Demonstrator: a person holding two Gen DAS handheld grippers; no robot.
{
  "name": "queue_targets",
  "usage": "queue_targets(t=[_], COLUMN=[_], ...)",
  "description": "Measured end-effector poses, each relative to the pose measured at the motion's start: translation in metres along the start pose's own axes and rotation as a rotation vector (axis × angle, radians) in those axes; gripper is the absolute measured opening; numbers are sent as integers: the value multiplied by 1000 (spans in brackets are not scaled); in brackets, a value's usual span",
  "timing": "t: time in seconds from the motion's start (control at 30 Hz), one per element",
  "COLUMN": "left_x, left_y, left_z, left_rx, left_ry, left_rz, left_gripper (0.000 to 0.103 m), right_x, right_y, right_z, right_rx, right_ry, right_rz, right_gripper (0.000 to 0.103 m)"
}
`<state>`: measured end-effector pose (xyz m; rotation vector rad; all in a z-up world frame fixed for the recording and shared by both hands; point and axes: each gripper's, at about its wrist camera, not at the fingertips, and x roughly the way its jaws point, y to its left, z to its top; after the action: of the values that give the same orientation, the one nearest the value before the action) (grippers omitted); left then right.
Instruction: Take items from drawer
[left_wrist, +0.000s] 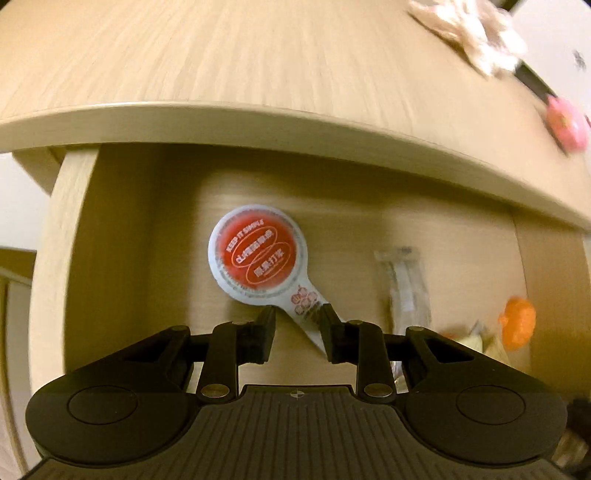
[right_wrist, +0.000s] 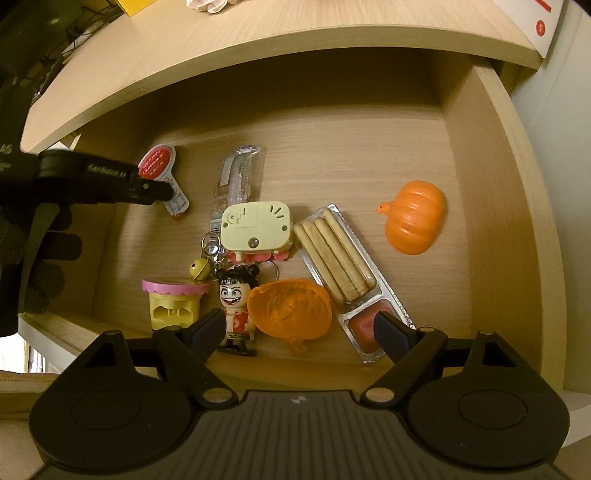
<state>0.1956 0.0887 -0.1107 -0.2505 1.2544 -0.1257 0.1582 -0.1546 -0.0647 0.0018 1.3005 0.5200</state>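
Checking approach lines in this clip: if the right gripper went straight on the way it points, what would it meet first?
Most likely the hollow orange pumpkin half, which lies between the open fingers of the right gripper, with the doll keychain close beside the left finger. Depth is unclear, so the doll could touch first.

The left gripper points steeply down. Its two black fingers stand a little apart, with a gap between them. The pads do not press on anything. In the right wrist view the same gripper comes in from the left side, dark and long. A gloved hand holds it from below, with the fingers curled around the grip.

The right gripper also points steeply down. Its jaws are spread wide. One finger is on the left and the other is far off on the right. Nothing is squeezed between the two fingers. The hand that carries this gripper is not seen.
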Motion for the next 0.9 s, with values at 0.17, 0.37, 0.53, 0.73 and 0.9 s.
queue_targets(t=[0.17,0.37,0.53,0.73,0.9], left_x=[1,-3,-8,-15,-16], left_y=[3,-8,1,3,12], left_z=[2,-10,-11,-21,-22], left_rx=[-52,153,117,137,100], left_ry=[-15,-1,15,24,24], left_rz=[-18,8,-18,-42,-62], left_gripper=[29,32,27,26,24], right_x=[2,-6,-6,-5,-23], right_y=[-2,12,11,10,2], right_z=[-2,2,13,19,31], right_rx=[0,-98,-109,-100,-62], right_ry=[-1,-37,-66,-106,-206], right_rz=[4,-39,-68,-89,-127], right_gripper=[88,88,88,88,88])
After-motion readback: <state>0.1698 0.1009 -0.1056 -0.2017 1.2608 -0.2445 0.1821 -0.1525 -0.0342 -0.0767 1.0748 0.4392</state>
